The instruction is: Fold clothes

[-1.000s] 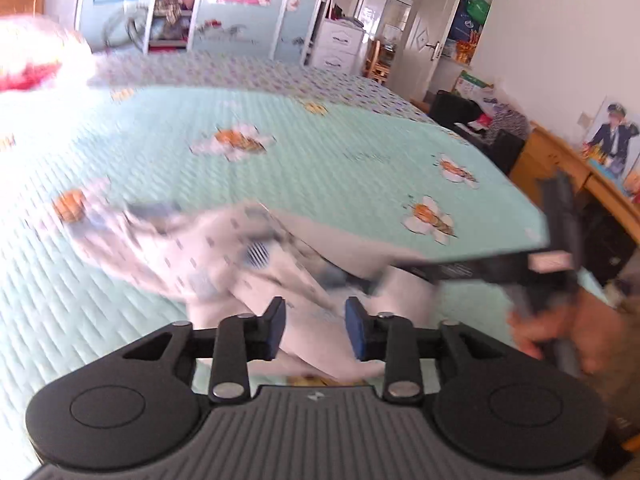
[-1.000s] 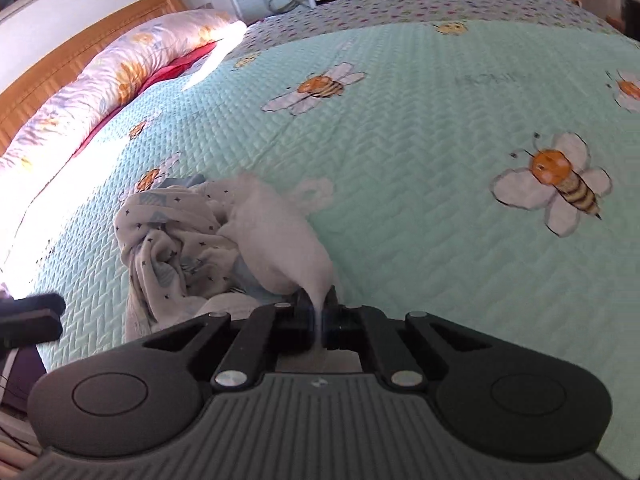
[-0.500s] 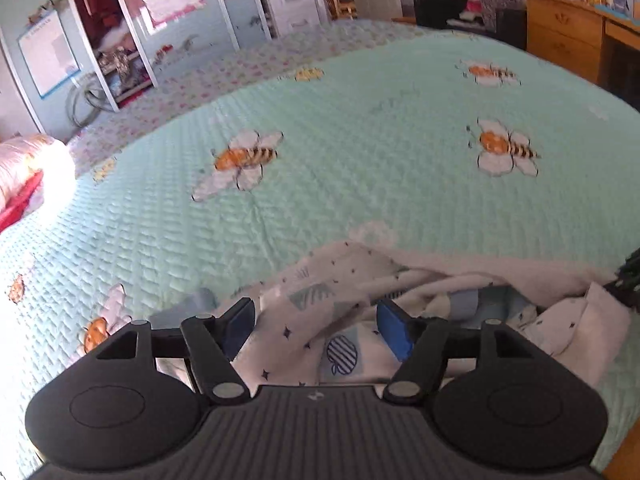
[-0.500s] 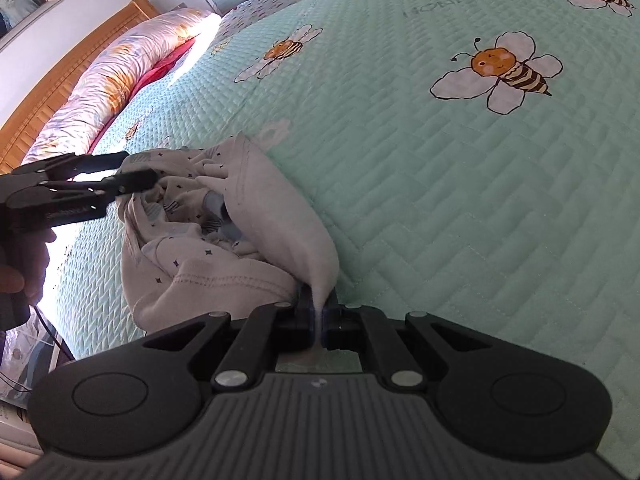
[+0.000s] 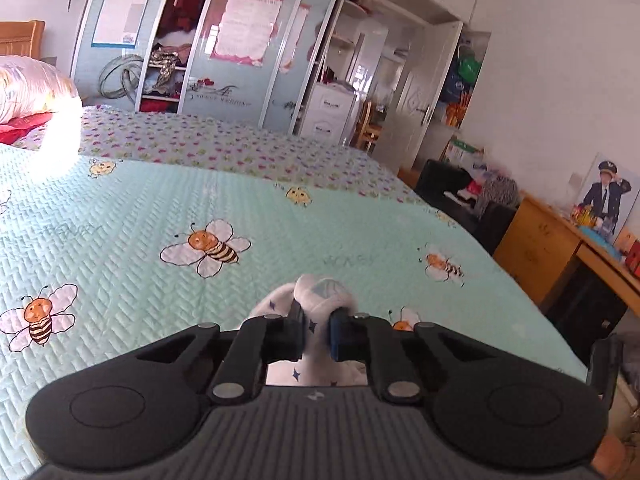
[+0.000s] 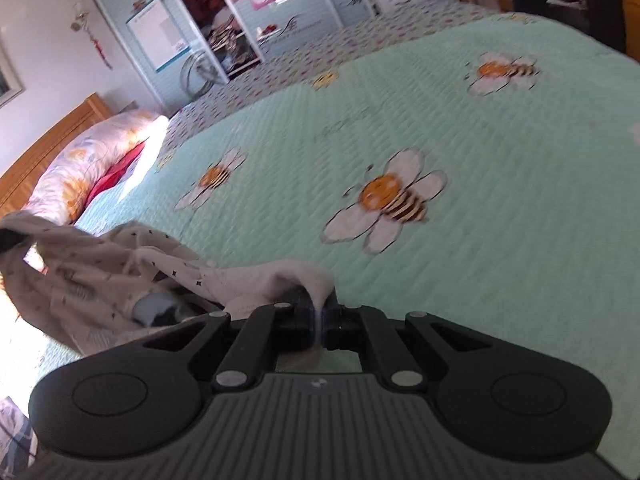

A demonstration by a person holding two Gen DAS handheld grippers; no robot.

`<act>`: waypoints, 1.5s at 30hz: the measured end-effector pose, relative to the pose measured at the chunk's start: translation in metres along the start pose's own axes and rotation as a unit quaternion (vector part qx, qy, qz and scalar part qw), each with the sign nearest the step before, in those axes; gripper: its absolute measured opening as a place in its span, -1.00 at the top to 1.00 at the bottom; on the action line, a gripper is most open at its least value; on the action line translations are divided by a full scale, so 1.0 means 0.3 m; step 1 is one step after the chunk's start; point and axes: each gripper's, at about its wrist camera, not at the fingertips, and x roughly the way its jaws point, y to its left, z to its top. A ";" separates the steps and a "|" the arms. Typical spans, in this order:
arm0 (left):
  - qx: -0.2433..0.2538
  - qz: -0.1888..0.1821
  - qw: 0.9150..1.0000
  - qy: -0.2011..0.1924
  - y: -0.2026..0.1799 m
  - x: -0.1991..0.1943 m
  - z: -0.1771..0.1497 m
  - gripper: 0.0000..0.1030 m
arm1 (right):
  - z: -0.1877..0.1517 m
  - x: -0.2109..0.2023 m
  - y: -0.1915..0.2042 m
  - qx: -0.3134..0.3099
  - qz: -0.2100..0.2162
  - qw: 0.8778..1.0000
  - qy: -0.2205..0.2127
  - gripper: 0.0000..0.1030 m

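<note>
A white garment with small dark stars [image 6: 112, 264] hangs stretched between both grippers above the mint bee-print bedspread [image 6: 500, 152]. My right gripper [image 6: 319, 320] is shut on a white edge of it. In the left wrist view, my left gripper [image 5: 316, 320] has its jaws closing on a bunched fold of the garment [image 5: 320, 294], and the blue pads press on the cloth. The garment's far end rises to the left edge of the right wrist view. Most of the cloth is hidden below the left gripper's body.
The bedspread [image 5: 120, 220] fills the foreground. A floral pillow roll [image 6: 80, 168] and a wooden headboard [image 6: 48, 148] lie at the left. Sliding wardrobe doors [image 5: 240, 40] stand behind the bed. A wooden desk [image 5: 560, 248] runs along the right edge.
The left gripper's jaws stood wide over the crumpled garment; now they pinch a fold and have risen. The right gripper kept its grip and moved sideways, so the cloth is pulled out between them.
</note>
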 end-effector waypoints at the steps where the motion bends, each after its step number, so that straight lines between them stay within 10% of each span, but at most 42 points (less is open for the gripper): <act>1: -0.002 -0.002 1.000 0.001 -0.009 -0.021 -0.012 0.78 | 0.002 -0.008 -0.031 0.001 -0.011 1.000 0.001 0.95; 10: -0.074 0.041 0.991 0.106 0.061 -0.006 -0.284 0.78 | -0.099 -0.055 -0.222 0.069 -0.057 0.996 0.024 0.65; 16: -0.080 0.067 0.991 0.079 0.103 -0.026 -0.264 0.78 | -0.038 -0.155 -0.066 -0.029 -0.004 0.996 -0.080 0.15; 21: -0.067 0.094 0.990 0.075 0.118 -0.010 -0.253 0.78 | -0.039 -0.024 0.052 -0.093 0.054 0.994 -0.018 0.09; 27: -0.062 0.107 0.989 0.085 0.138 0.012 -0.257 0.78 | -0.087 0.105 0.141 -0.235 -0.020 0.972 -0.008 0.09; 32: -0.054 0.114 0.987 0.096 0.131 0.042 -0.262 0.78 | -0.057 0.149 0.107 -0.207 -0.019 0.978 0.022 0.12; 38: -0.039 0.134 0.983 0.120 0.124 0.073 -0.267 0.76 | 0.017 0.187 -0.026 -0.123 -0.122 0.985 0.024 0.31; 45: -0.041 0.228 0.965 0.123 0.131 0.073 -0.244 -0.16 | 0.004 0.020 -0.138 0.010 -0.048 0.999 -0.003 0.01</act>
